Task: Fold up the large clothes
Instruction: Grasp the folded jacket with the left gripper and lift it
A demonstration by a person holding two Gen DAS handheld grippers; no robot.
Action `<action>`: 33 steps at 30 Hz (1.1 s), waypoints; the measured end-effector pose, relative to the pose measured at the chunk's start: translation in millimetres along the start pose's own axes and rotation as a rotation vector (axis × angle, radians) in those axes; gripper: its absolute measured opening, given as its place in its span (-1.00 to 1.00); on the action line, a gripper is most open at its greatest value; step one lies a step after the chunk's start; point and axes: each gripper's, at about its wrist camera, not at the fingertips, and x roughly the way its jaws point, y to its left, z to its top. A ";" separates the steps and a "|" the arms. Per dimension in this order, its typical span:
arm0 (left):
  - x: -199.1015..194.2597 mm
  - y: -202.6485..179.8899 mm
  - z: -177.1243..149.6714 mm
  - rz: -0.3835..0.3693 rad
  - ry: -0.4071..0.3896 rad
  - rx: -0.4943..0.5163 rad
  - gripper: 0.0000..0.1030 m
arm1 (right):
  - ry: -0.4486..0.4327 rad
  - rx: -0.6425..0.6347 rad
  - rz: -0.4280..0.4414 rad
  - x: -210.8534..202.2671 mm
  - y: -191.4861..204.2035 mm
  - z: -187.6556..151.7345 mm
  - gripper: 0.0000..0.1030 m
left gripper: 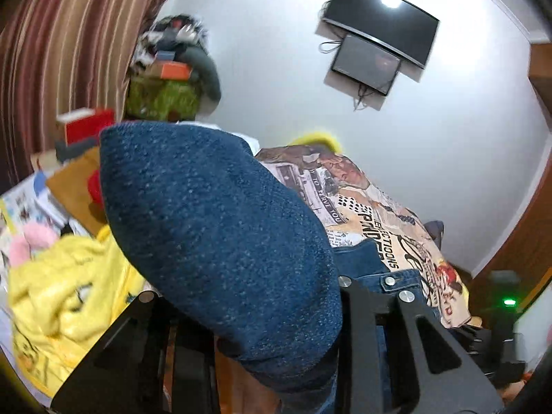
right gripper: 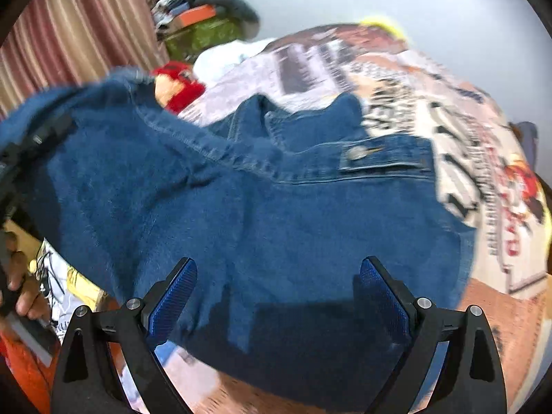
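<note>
A blue denim jacket [right gripper: 276,207] lies on a newspaper-print bedspread [right gripper: 431,110], its chest pocket with a metal button [right gripper: 357,153] facing up. My right gripper [right gripper: 277,296] is open, its blue pads [right gripper: 174,296] spread above the jacket's near part. My left gripper [left gripper: 248,327] is shut on a fold of the jacket [left gripper: 220,227], which bulges over the jaws and hides the fingertips. The left gripper also shows in the right wrist view [right gripper: 38,141] at the jacket's raised left edge.
A yellow garment [left gripper: 62,293] lies at the left of the bed. A red plush toy [right gripper: 179,82] sits behind the jacket. Striped curtains [left gripper: 62,45], stacked boxes and clutter [left gripper: 165,79] stand at the back left. Two screens [left gripper: 376,34] hang on the white wall.
</note>
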 end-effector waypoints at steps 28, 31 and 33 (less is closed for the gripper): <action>34.3 -223.1 -24.0 -0.272 0.080 0.422 -0.47 | 0.018 0.422 0.006 -93.8 -173.8 -69.9 0.88; 34.3 -255.8 -58.3 -0.295 0.133 0.604 -0.47 | 0.011 0.465 -0.023 -111.6 -194.6 -91.9 0.88; 32.9 -270.2 -90.5 -0.306 0.178 0.730 -0.46 | 0.006 0.487 -0.034 -118.8 -203.1 -100.6 0.88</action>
